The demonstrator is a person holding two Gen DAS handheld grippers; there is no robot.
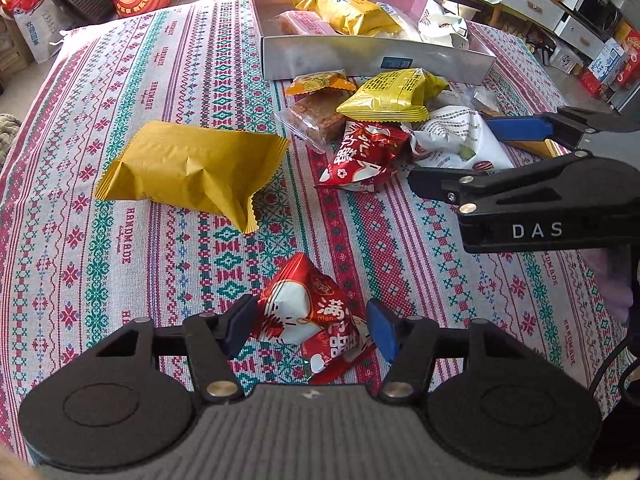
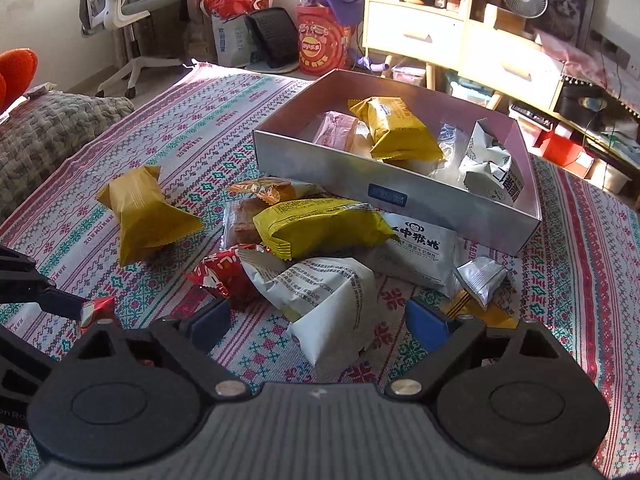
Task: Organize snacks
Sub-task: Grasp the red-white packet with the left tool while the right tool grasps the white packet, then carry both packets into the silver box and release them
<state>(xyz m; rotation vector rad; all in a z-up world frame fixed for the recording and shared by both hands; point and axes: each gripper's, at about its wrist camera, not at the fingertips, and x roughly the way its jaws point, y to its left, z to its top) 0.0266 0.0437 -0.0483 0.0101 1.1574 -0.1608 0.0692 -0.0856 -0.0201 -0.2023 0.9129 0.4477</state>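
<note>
My left gripper point(image 1: 310, 330) is open, its blue pads on either side of a red and white snack packet point(image 1: 316, 320) on the patterned tablecloth, with small gaps to the packet. My right gripper point(image 2: 318, 322) is open around a white printed packet point(image 2: 332, 304); it shows in the left wrist view point(image 1: 516, 140) at the right. A silver box point(image 2: 400, 196) holds several packets, among them a yellow one point(image 2: 394, 128). In front of it lies a pile: a yellow packet point(image 2: 320, 226), a red packet point(image 2: 224, 276), a white monkey packet point(image 2: 420, 250). A mustard packet point(image 1: 192, 168) lies apart on the left.
The cloth point(image 1: 160, 80) covers a soft surface. Beyond its far edge stand a red bag point(image 2: 320, 40), a black basket point(image 2: 276, 36), an office chair point(image 2: 120, 8) and shelves point(image 2: 460, 32). A knitted grey cushion point(image 2: 52, 128) lies at the left.
</note>
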